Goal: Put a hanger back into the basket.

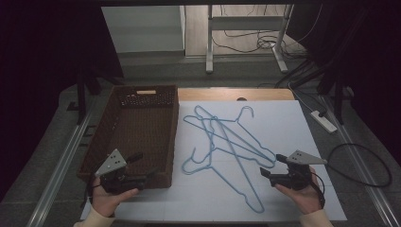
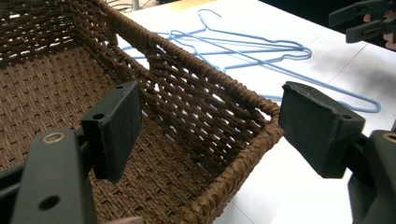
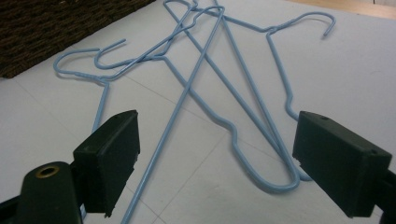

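With jaws spread wide and empty, the right gripper (image 1: 269,169) faces a tangled pile of blue wire hangers (image 1: 227,142) on the white table (image 1: 302,123), apparently lining up a pick, while the left gripper (image 1: 144,166), equally agape, waits over the wicker basket (image 1: 108,137) beside them.

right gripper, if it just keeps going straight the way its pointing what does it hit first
Most likely the blue wire hangers: the right gripper is open and aimed low over the white table, with the tangled pile lying straight ahead between its jaws. Depth is hard to judge, so it might touch the table surface first.
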`<action>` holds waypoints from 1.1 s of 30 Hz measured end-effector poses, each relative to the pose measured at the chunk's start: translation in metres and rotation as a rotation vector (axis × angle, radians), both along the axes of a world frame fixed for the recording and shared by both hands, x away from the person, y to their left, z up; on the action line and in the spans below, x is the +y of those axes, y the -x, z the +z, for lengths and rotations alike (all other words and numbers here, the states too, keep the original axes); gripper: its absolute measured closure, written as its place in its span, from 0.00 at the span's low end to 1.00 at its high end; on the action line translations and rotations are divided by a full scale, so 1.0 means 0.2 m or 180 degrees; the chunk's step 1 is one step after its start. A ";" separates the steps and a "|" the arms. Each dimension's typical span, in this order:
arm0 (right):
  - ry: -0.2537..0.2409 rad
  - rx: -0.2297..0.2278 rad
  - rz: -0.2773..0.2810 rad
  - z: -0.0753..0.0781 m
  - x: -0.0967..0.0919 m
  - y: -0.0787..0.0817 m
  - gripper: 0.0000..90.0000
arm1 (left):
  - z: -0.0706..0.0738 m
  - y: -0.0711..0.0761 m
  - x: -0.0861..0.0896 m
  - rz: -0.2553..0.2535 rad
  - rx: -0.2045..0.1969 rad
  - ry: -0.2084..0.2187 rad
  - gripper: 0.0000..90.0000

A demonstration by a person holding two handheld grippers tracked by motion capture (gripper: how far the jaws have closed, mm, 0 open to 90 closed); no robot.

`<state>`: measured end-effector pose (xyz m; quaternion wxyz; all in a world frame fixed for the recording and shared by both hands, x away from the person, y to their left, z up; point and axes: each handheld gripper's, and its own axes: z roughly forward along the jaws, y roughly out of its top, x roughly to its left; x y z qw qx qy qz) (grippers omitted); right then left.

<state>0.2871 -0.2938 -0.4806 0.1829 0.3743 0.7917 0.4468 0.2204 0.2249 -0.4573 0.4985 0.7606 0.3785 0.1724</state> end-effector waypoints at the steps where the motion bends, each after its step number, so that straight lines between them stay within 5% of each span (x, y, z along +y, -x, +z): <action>1: 0.0017 0.0000 0.0000 0.00 0.00 0.00 0.18 | 0.00 0.00 0.00 -0.0007 -0.0003 -0.0010 0.25; 25: 0.0175 0.0033 0.0088 0.01 0.04 -0.01 0.23 | 0.00 0.01 -0.01 -0.0005 -0.0013 -0.0043 0.25; 33: 0.0255 0.0153 0.0423 0.03 0.13 -0.07 0.28 | 0.01 0.02 0.00 0.0002 -0.0001 -0.0060 0.26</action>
